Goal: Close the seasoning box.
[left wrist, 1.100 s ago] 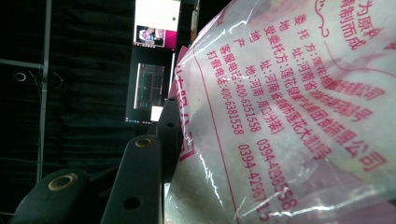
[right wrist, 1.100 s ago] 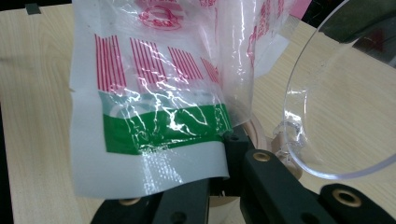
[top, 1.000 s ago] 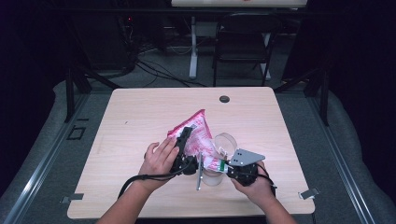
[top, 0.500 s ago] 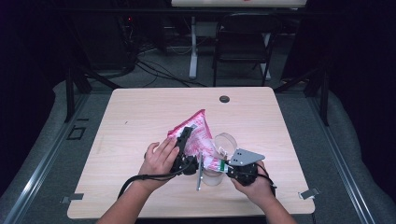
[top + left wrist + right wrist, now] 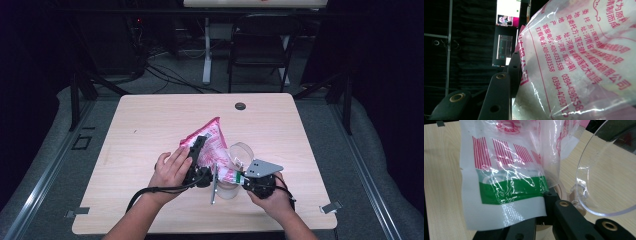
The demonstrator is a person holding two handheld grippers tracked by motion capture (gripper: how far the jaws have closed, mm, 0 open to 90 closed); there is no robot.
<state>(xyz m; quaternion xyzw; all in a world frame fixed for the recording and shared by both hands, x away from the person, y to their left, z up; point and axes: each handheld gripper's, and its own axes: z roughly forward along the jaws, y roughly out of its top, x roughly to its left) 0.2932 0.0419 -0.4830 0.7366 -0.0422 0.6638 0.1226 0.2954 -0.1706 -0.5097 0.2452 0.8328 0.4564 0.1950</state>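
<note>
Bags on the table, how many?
1. A single pink and clear plastic bag sits near the table's middle toward the front, held between the left gripper and right gripper, beside a clear cup. Nothing else bag-like shows.

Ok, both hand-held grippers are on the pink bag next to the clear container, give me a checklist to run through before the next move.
1. Left hand-held gripper clamped on the bag: ok, jaws lie along its side.
2. Right hand-held gripper pinching the bag's green-banded end: ok, jaws shut on the edge.
3. Bag lifted and tilted toward the container: ok.
4. Bag opened for pouring: cannot tell.
5. Container upright and steady: cannot tell, it looks tipped.
6. Table around the container free of clutter: ok.
</note>
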